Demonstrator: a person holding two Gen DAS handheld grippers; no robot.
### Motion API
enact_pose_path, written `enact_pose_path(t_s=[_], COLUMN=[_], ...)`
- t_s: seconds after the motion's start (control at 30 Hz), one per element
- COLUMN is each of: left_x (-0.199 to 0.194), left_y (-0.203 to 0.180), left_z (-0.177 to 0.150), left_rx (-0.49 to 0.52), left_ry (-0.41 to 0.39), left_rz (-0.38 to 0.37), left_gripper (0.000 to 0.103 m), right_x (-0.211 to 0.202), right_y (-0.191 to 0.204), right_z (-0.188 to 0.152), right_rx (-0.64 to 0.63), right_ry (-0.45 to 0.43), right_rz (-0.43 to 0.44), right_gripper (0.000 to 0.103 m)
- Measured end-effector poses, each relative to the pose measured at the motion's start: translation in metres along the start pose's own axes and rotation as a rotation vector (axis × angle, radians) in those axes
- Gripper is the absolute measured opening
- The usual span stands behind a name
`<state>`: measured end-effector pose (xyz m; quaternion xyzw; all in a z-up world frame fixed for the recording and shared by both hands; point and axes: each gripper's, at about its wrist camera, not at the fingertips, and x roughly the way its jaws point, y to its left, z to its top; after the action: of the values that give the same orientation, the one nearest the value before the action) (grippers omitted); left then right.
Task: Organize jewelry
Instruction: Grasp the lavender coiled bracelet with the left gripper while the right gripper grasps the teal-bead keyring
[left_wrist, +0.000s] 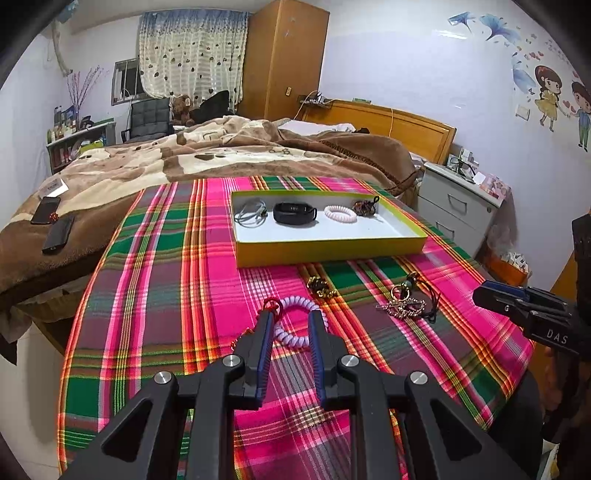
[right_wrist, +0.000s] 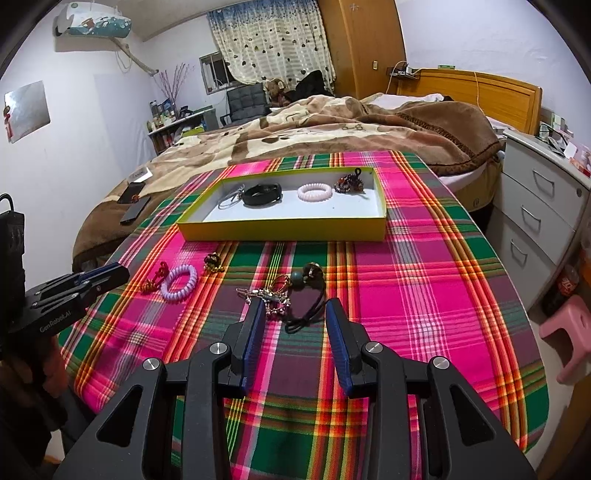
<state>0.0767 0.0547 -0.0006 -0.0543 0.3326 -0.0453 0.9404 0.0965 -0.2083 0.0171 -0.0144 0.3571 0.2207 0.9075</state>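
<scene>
A yellow-green tray (left_wrist: 332, 248) with a white floor stands on the plaid cloth. It holds a pale cord bracelet (left_wrist: 251, 215), a black band (left_wrist: 295, 213), a pink coil (left_wrist: 340, 213) and a dark beaded piece (left_wrist: 364, 206). Loose on the cloth lie a lilac coil bracelet (left_wrist: 298, 302), a red knot charm (left_wrist: 271, 305), a gold-and-dark piece (left_wrist: 319, 286), a beaded hairpin (right_wrist: 267, 295) and a black cord with a teal bead (right_wrist: 306, 314). My left gripper (left_wrist: 291, 317) is open, just short of the lilac coil. My right gripper (right_wrist: 295, 308) is open over the hairpin and cord.
The table (right_wrist: 424, 295) ends close at the front and right. A bed with a brown blanket (left_wrist: 221, 155) lies behind it, with two phones (left_wrist: 55, 229) on it. White drawers (right_wrist: 543, 206) and a pink stool (right_wrist: 569, 332) stand to the right.
</scene>
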Motion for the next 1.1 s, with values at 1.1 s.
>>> enact_pose_path(t_s=[1.1], left_x=[0.058], left_y=[0.011], left_z=[0.002], left_rx=[-0.103], left_ry=[0.173], left_rz=[-0.017], left_gripper=[0.019], right_x=[0.055], right_y=[-0.014], right_z=[0.013], right_rx=[0.019], right_ry=[0.088], right_rz=[-0.041], right_gripper=[0.035])
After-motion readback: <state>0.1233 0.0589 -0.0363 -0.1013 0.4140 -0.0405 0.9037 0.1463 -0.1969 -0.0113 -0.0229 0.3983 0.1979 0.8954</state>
